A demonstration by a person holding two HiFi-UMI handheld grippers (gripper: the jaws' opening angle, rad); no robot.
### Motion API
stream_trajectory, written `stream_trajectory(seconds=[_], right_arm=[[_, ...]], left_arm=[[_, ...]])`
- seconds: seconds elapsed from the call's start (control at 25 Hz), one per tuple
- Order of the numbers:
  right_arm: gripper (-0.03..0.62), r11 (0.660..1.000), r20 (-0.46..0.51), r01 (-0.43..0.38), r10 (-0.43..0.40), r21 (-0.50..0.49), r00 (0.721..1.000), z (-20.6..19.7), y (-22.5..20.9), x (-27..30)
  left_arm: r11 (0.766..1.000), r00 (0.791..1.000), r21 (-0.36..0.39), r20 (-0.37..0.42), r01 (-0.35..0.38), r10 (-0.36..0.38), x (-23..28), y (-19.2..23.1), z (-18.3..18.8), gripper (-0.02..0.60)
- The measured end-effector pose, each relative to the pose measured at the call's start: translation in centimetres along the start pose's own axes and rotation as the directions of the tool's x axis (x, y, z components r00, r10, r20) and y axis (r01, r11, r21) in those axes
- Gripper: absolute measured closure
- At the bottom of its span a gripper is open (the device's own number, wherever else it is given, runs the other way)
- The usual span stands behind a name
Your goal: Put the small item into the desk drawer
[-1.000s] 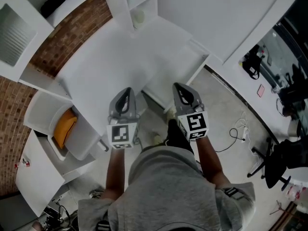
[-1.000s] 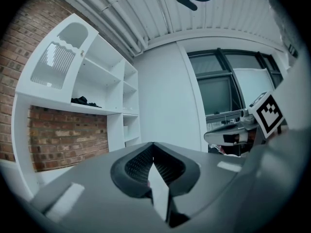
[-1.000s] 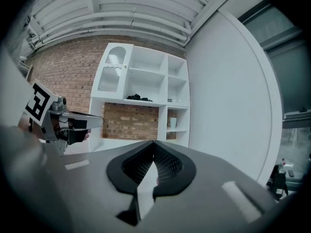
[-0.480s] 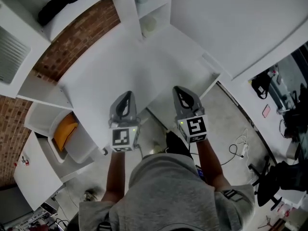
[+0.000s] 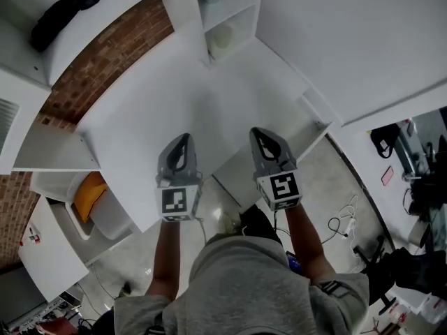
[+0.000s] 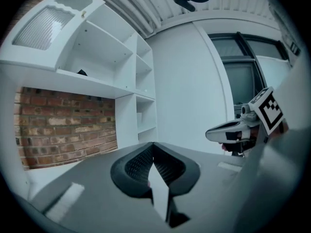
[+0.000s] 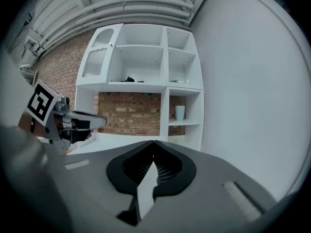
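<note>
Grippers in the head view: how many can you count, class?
2. The left gripper hangs over the white desk; the right gripper is beside it, further right. No others show.

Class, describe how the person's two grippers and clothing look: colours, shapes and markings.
The left gripper and right gripper are both grey and taper to a point. Each carries a white cube with black square markers. Their pads are dark and ribbed. The person wears a grey short-sleeved top with striped cuffs.
</note>
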State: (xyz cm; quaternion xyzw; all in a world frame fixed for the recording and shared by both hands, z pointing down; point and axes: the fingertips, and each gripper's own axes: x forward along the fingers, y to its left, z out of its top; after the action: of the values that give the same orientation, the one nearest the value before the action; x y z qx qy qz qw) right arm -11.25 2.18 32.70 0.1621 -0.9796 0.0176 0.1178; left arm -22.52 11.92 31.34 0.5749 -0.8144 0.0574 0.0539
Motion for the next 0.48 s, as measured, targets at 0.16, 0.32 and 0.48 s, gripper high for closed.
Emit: stream_trajectory(seconds=[0.16,0.32,0.48], right_arm=[[0.591,0.999,-0.025,-0.029,0.03,0.031,0.999,-0.8,-1.2,3.4],[0.591,0.999,-0.035,-0.043,0.044,0.021,0.998,-1.5,-2.3,6.8],[0.591,0.998,-0.037,-0.051,0.052,0.028,0.998,-2.6,-3.5,9.9]], left_arm=[[1.0,0.999,0.003,-0.035,-0.002,0.002,3.4,0.9,-1.6,0.569],[1.0,0.998,-0.005,-0.061,0.002,-0.003,6.4,1.7,-3.0,0.569],[1.0,0.998,-0.017,-0.068,-0.008,0.007,9.1,2.9,-4.2,0.569]])
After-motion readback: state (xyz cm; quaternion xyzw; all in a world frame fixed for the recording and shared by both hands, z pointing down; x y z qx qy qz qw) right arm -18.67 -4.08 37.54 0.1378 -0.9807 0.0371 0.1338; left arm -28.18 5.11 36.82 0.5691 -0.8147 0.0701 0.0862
